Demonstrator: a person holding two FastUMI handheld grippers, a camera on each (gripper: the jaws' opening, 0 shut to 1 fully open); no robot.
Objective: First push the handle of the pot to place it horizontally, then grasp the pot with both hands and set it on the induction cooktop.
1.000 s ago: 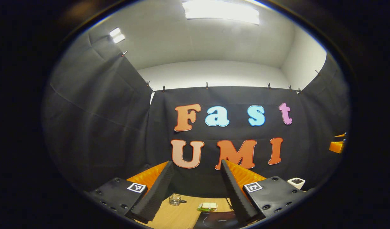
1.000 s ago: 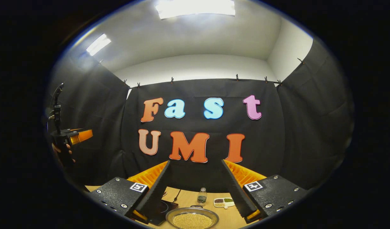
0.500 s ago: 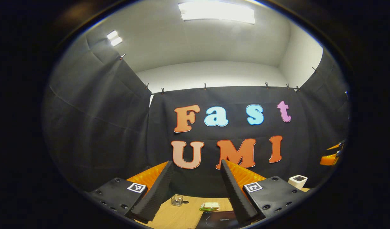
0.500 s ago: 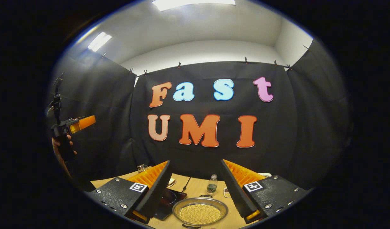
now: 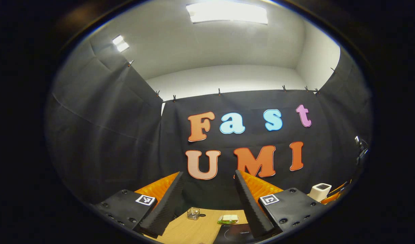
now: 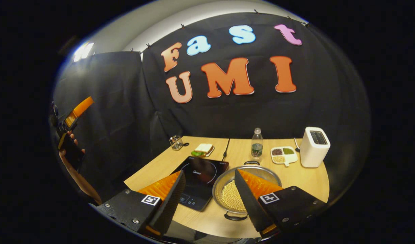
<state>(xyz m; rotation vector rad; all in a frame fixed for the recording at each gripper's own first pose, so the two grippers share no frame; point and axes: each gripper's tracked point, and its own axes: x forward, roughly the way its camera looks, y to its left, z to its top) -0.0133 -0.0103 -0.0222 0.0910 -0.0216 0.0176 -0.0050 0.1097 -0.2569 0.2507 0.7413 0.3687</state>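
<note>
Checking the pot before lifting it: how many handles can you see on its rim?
2: one handle on the far rim of the pot, toward the water bottle; one handle on the near rim, at the table's front edge.

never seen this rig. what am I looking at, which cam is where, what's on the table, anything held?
No robot arm: a person holds a two-finger gripper in each hand, each with a fisheye camera looking along its own fingers. In the left gripper view, the left gripper is open, empty and aimed at the booth wall. In the right gripper view, the right gripper is open, empty and above the wooden table. On it: a pot of yellow grains beside a black induction cooktop, a bottle, a white toaster, a divided dish, a sandwich and a glass.
</note>
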